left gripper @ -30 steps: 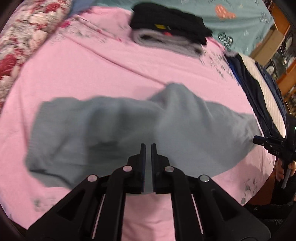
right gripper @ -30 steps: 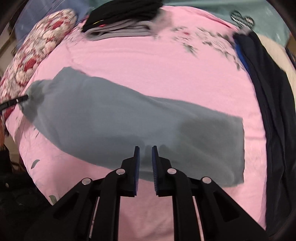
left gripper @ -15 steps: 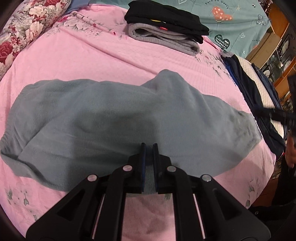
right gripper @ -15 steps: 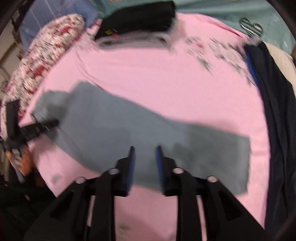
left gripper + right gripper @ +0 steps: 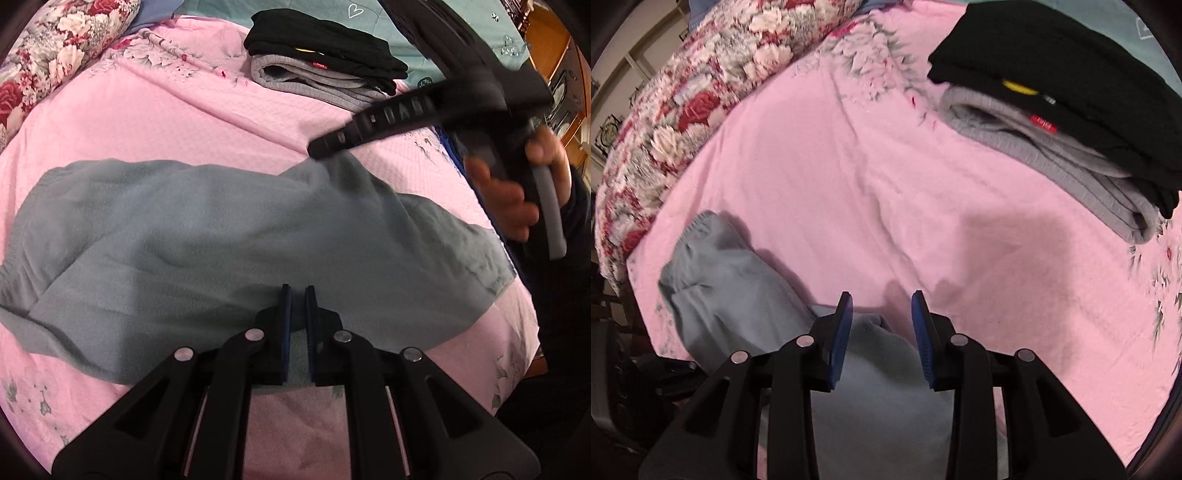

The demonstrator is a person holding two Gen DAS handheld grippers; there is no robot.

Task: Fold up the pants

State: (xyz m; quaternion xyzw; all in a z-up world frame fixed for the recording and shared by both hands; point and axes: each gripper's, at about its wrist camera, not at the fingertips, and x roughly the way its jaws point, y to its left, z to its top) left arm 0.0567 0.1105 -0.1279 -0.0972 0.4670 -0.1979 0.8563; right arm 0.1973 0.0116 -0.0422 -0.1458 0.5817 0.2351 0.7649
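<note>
Lying spread across the pink bedspread (image 5: pixel 184 110), the grey pants (image 5: pixel 221 236) have their near edge pinched between the almost closed fingers of the left gripper (image 5: pixel 297 295), while the right gripper (image 5: pixel 881 302), fingers apart, hovers over their raised far fold.

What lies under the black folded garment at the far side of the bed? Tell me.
A folded grey garment lies directly under the black folded garment, on the pink bedspread. Whatever lies between its layers is hidden.
</note>
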